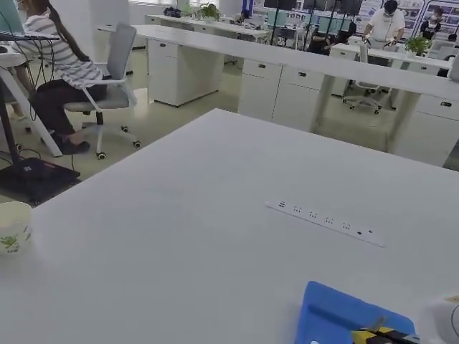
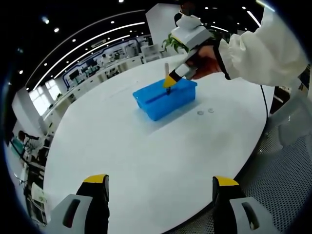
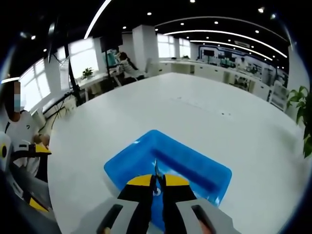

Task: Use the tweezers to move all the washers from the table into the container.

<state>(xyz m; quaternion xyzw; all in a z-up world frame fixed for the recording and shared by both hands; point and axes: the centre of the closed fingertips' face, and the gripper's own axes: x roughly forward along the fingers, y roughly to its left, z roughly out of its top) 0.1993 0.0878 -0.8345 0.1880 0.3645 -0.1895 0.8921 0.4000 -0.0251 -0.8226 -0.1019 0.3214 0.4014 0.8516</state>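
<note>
A plain white flat table top [image 1: 179, 236] is seen under a bright blue rectangular plastic container [image 3: 168, 161]. Yellow tips, black jaws and grey bodies are shown on the left gripper [image 2: 161, 179] and the right gripper [image 3: 157, 183]. Thin silvery metal tweezers [image 3: 156, 167] are seen. A small white paper cup [image 1: 13, 228] is printed with green leaves

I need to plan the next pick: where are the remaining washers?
In the left gripper view, two washers lie side by side on the white table, just right of the blue container.
</note>
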